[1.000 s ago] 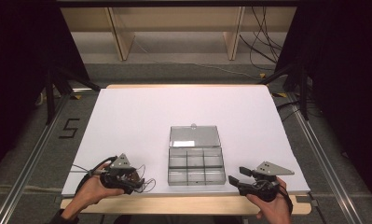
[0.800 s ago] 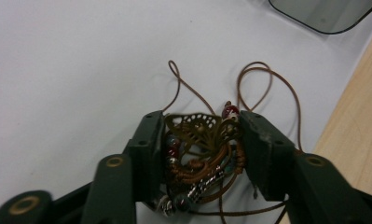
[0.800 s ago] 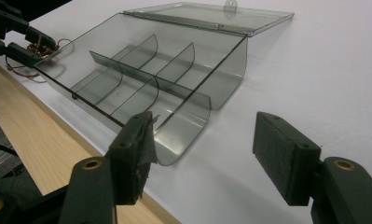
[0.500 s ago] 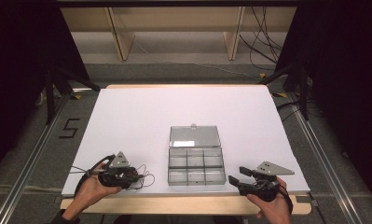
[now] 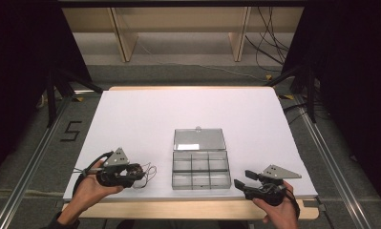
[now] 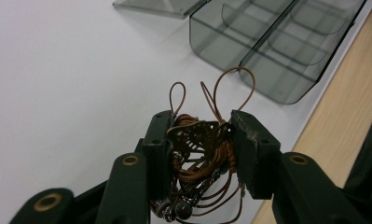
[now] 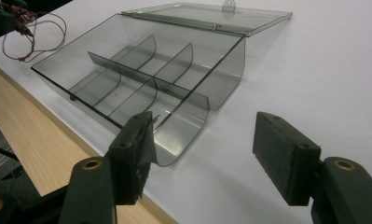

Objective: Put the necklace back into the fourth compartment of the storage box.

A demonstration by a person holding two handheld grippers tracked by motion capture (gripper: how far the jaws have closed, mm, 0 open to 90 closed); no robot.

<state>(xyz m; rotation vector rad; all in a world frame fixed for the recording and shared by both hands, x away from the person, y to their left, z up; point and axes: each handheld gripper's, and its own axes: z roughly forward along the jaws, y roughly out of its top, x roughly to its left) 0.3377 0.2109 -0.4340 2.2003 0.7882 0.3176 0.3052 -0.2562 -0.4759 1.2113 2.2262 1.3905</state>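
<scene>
Left tongs (image 6: pixel 200 140) clamp a tangled cord necklace (image 6: pixel 197 154) just left of the open box (image 5: pixel 200 164) on the tabletop (image 5: pixel 145 114); right tongs (image 7: pixel 202 140) gape empty. Loose loops could snag a divider or drape over the box wall, likely spilling out.

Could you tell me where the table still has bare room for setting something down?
The white sheet is bare behind the open box and along both sides. It is crowded at the near edge: the left gripper holds a corded necklace, and the right gripper is open.
</scene>
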